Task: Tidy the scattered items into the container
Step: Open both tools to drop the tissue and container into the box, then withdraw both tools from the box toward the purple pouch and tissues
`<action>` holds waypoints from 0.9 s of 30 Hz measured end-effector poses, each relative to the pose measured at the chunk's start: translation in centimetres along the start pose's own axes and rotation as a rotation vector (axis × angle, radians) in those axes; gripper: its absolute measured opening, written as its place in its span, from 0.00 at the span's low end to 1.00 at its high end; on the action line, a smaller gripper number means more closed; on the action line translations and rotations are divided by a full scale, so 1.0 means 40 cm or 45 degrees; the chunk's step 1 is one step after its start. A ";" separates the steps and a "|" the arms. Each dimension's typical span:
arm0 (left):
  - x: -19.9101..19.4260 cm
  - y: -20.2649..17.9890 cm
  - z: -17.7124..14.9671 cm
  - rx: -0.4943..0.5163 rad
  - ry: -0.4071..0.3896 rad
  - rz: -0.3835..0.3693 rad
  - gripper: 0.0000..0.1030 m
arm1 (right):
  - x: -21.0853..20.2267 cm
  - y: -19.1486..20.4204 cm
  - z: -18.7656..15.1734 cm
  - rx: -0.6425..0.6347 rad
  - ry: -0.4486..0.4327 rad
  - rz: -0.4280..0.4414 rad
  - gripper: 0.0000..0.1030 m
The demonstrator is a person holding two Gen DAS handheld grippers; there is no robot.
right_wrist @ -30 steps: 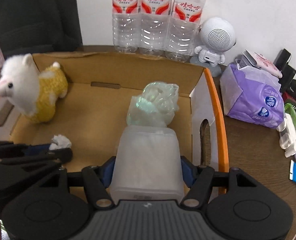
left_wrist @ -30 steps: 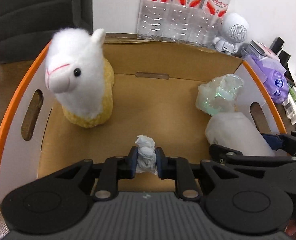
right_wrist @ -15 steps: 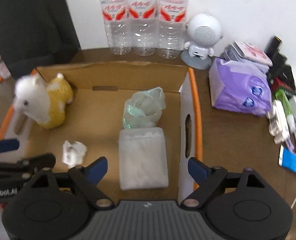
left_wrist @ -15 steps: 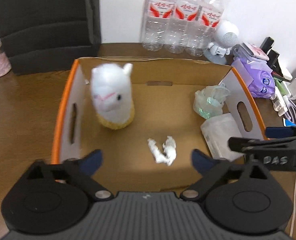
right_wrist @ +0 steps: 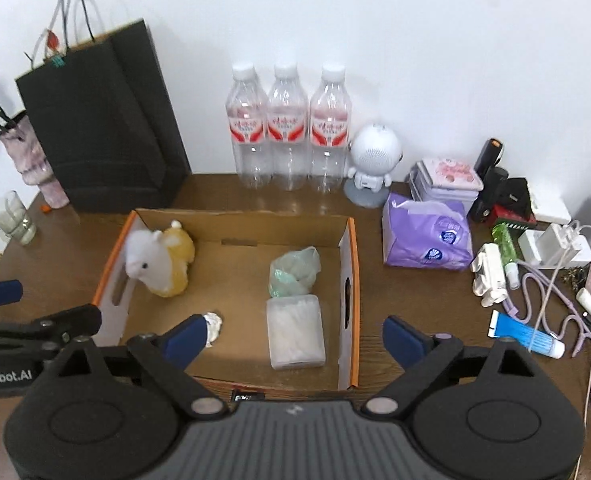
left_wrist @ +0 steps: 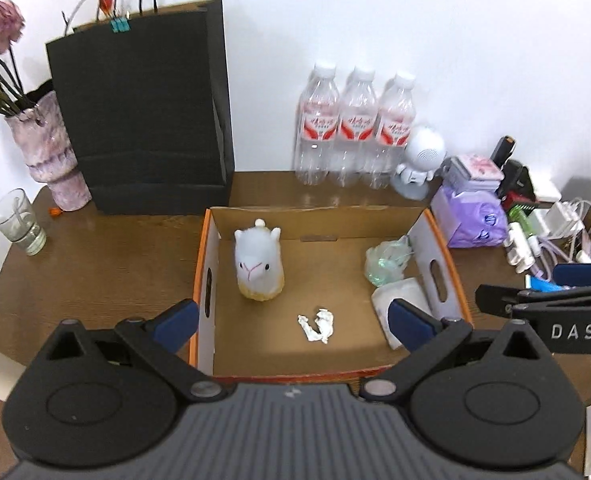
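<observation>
Two claws, left claw [left_wrist: 291, 322] spread wide and empty, right claw [right_wrist: 295, 334] just opening, empty, above cardboard box [left_wrist: 439, 236] holding alpaca plush [left_wrist: 258, 264], crumpled tissue [left_wrist: 317, 325], wipes pack [right_wrist: 294, 330]

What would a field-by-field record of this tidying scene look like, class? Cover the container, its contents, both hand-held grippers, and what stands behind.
container: open cardboard box with orange rim, on wooden table
inside, left: plush alpaca, upright
inside, middle: crumpled tissue
inside, right: green plastic bag, clear plastic box in front of it
left hand-held gripper: open, holding nothing
right hand-held gripper: open, holding nothing
behind box: three water bottles, black paper bag
</observation>
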State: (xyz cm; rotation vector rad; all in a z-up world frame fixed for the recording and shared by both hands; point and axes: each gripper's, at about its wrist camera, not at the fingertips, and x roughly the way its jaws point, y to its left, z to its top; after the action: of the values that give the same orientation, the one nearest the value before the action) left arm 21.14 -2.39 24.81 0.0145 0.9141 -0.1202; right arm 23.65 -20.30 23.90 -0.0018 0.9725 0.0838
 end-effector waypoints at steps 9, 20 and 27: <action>-0.081 -0.015 -0.040 0.039 -0.102 0.031 1.00 | -0.078 0.008 -0.038 -0.006 -0.057 0.022 0.95; -0.138 -0.013 -0.181 0.045 -0.528 0.073 1.00 | -0.117 -0.006 -0.165 0.033 -0.387 0.114 1.00; -0.128 -0.011 -0.286 0.073 -0.786 0.044 1.00 | -0.097 -0.032 -0.265 0.056 -0.602 0.221 1.00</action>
State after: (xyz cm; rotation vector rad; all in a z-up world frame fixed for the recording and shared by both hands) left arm 8.98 -1.59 21.89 0.0437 0.2933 -0.1091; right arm 12.83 -22.25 21.07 0.1372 0.4998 0.2124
